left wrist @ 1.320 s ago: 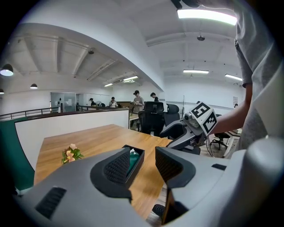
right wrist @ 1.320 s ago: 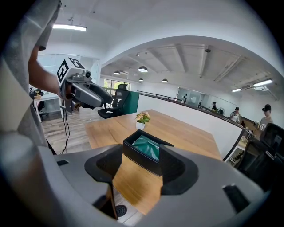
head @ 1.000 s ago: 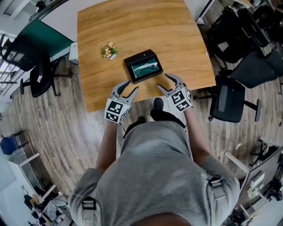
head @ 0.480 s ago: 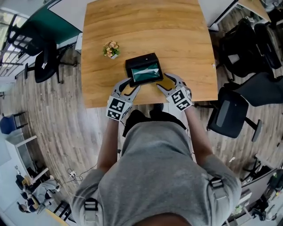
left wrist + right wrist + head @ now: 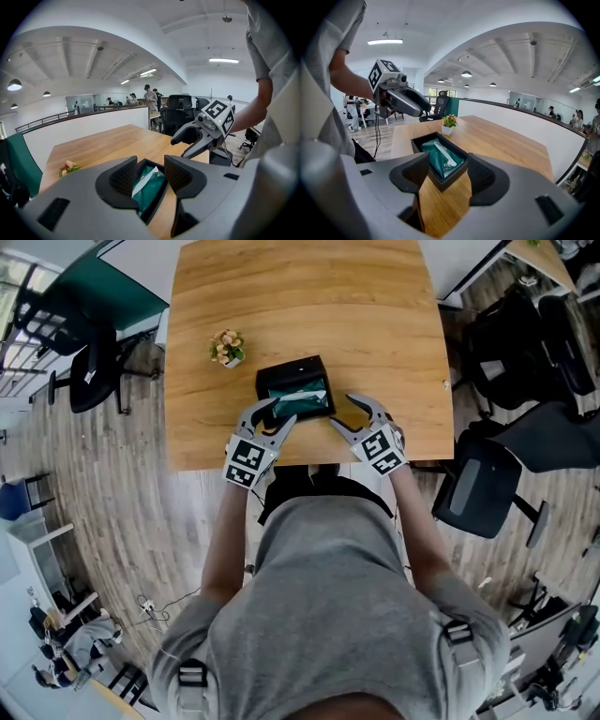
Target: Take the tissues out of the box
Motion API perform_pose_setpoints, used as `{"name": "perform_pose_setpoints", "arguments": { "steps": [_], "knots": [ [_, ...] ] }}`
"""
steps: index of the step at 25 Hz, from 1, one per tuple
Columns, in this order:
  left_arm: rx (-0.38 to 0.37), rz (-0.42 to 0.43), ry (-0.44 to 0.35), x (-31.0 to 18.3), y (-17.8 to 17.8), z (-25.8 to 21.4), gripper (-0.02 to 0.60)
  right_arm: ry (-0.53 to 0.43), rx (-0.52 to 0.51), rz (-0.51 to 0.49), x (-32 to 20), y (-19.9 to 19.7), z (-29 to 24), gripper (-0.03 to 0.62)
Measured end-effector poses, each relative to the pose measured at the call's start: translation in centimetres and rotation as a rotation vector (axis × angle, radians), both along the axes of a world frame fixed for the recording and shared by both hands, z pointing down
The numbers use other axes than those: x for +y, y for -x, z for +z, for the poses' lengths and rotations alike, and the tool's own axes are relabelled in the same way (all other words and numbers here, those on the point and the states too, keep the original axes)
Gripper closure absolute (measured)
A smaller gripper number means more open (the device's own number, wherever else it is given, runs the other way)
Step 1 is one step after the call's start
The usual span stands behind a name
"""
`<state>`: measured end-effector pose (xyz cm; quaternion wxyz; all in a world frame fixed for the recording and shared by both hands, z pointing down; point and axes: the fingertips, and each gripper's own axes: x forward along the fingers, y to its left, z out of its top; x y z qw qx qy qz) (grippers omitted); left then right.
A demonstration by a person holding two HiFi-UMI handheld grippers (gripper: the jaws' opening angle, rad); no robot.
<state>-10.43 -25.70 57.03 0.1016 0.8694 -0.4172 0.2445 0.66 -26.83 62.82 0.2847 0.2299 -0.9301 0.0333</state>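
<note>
A black open-top box (image 5: 281,381) sits on the wooden table (image 5: 309,306) near its front edge. Inside lies a green tissue pack (image 5: 302,402) with a white tissue showing at its slit. My left gripper (image 5: 278,413) is open at the box's near-left corner, and my right gripper (image 5: 343,412) is open just off the near-right corner. The left gripper view shows the pack (image 5: 149,185) through the gap of the open jaws, with the right gripper (image 5: 197,138) beyond. In the right gripper view the box (image 5: 423,149) and pack (image 5: 440,158) lie ahead of the jaws, nothing between them.
A small potted plant (image 5: 227,347) stands on the table to the left of the box. Black office chairs stand on the floor at the right (image 5: 478,488) and left (image 5: 89,371). The person's body is close against the table's front edge.
Both grippers have moved forward from the table's front edge up to the box's near corners. Their jaws have stayed open.
</note>
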Motion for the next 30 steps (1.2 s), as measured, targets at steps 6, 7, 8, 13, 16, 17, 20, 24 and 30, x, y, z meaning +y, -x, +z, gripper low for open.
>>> {"name": "perform_pose_setpoints", "arguments": {
  "steps": [6, 7, 8, 13, 16, 17, 20, 24, 30],
  "knots": [
    [-0.022, 0.037, 0.016, -0.8, -0.5, 1.2, 0.387, 0.006, 0.015, 0.016, -0.4, -0.6, 0.6, 0.33],
    [-0.02, 0.04, 0.022, -0.9, -0.5, 1.3, 0.387, 0.006, 0.016, 0.016, -0.4, -0.5, 0.6, 0.33],
    [-0.024, 0.047, 0.029, -1.1, -0.5, 1.5, 0.385, 0.006, 0.019, 0.017, -0.4, -0.4, 0.7, 0.33],
    [-0.06, 0.096, 0.067, -1.7, -0.6, 2.9, 0.374, 0.016, 0.04, 0.015, -0.5, -0.2, 1.4, 0.33],
    [-0.096, 0.141, 0.089, -2.0, -0.7, 4.0, 0.37, 0.03, 0.052, 0.022, -0.5, -0.3, 2.0, 0.33],
    [-0.113, 0.156, 0.101, -2.1, -0.7, 4.4, 0.368, 0.036, 0.056, 0.023, -0.5, -0.3, 2.2, 0.33],
    [-0.17, 0.212, 0.127, -2.5, -1.0, 6.0, 0.367, 0.051, 0.07, 0.033, -0.6, -0.4, 2.7, 0.33],
    [-0.208, 0.279, 0.161, -3.0, -1.5, 7.8, 0.357, 0.063, 0.096, 0.042, -0.7, -0.2, 3.4, 0.33],
    [-0.27, 0.363, 0.216, -3.6, -2.0, 10.6, 0.344, 0.085, 0.119, 0.059, -1.0, -0.2, 4.1, 0.329]
  ]
}}
